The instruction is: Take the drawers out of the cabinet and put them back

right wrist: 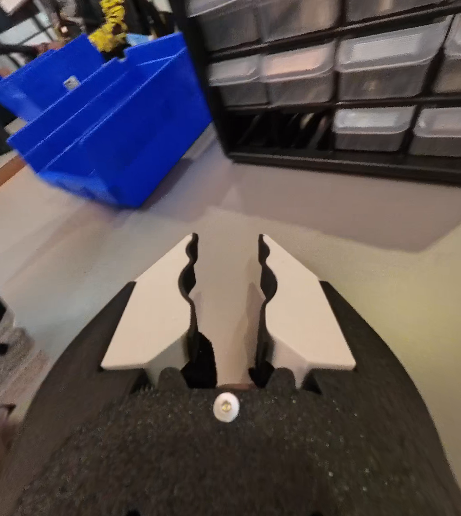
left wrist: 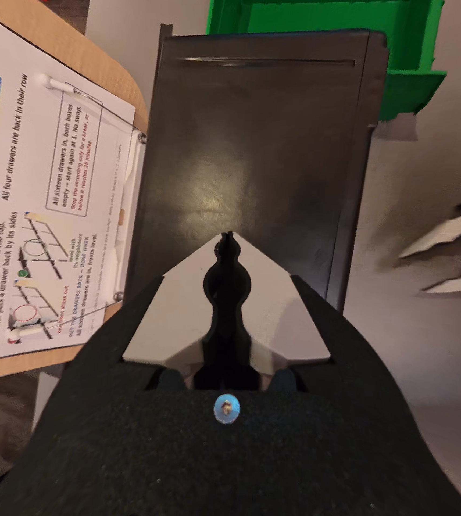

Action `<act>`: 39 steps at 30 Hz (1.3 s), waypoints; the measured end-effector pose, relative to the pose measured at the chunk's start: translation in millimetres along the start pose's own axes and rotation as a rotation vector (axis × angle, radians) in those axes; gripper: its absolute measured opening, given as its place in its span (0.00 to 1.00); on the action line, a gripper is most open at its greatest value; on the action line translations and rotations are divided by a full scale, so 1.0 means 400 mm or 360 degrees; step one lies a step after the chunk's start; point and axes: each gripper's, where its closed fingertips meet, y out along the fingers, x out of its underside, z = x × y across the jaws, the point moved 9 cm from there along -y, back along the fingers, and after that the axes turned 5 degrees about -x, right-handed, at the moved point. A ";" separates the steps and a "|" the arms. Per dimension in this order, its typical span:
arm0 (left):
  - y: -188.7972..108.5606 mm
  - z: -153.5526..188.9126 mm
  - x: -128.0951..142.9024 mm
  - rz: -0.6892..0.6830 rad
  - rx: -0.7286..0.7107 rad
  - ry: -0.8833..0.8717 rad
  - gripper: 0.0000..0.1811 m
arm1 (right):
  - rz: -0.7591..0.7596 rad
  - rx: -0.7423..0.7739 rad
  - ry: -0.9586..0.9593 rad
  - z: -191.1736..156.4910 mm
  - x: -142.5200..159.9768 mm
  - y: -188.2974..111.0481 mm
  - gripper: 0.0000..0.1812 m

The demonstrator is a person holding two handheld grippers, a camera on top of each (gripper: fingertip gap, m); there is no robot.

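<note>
Cabinet (right wrist: 363, 92): black frame stood on the pale desk (right wrist: 56, 251), ahead and to the right in the right wrist view; its flat black top (left wrist: 251, 139) filled the middle of the left wrist view.
Drawers (right wrist: 382, 67): translucent grey ones sat in most visible slots; in the lowest visible row the left slot (right wrist: 276, 131) was dark with no drawer front showing.
Left gripper (left wrist: 227, 236): fingers closed tip to tip, nothing between them, over the cabinet top; contact with the top could not be told.
Right gripper (right wrist: 227, 240): fingers parted to a moderate gap, holding nothing, above the desk and well short of the cabinet front; it also showed blurred at the right edge (left wrist: 452, 251) of the left wrist view.
Blue bin (right wrist: 106, 134): on the desk just left of the cabinet.
Green bin (left wrist: 321, 33): beyond the far edge of the cabinet top.
Instruction sheet (left wrist: 42, 195): printed page on a tan clipboard (left wrist: 117, 72), left of the cabinet.
</note>
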 end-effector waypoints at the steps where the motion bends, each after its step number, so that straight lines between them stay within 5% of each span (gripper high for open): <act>1: -0.015 0.004 0.010 0.0009 -0.0051 0.0015 0.00 | -0.0021 -0.0026 -0.0050 -0.018 0.020 -0.024 0.24; 4: -0.143 0.018 0.069 0.0336 -0.0175 -0.0022 0.00 | -0.0031 0.0048 -0.0149 -0.027 0.049 -0.091 0.27; 7: -0.270 0.016 0.220 0.0459 -0.0326 -0.0169 0.05 | 0.0012 0.0019 -0.0177 -0.015 0.043 -0.142 0.28; 9: -0.286 0.010 0.356 0.0244 -0.0325 -0.0306 0.14 | 0.0015 0.0012 -0.0194 -0.001 0.036 -0.156 0.30; 13: -0.211 0.035 0.606 -0.0394 -0.0247 -0.0432 0.16 | 0.0027 -0.0031 -0.0189 0.003 0.029 -0.148 0.30; 18: -0.079 0.115 0.735 -0.0993 -0.0130 -0.0199 0.14 | -0.0046 -0.0076 -0.0249 -0.017 0.048 -0.116 0.30; 22: -0.010 0.118 0.766 -0.1150 -0.0070 -0.0075 0.13 | -0.0065 -0.0067 -0.0335 -0.032 0.044 -0.110 0.30; 24: 0.009 0.117 0.782 -0.1197 -0.0072 -0.0013 0.02 | -0.0060 -0.0060 -0.0336 -0.031 0.041 -0.113 0.29; 28: -0.025 0.136 0.755 -0.1100 -0.0102 0.0129 0.00 | -0.0049 -0.0044 -0.0294 -0.018 0.037 -0.124 0.29; 35: -0.225 0.295 0.540 -0.0803 -0.0265 0.0666 0.00 | -0.0033 -0.0066 -0.0245 -0.011 0.041 -0.133 0.29; 39: -0.202 0.454 0.396 -0.0579 -0.0100 0.1155 0.00 | -0.0017 -0.0055 -0.0254 -0.018 0.033 -0.135 0.29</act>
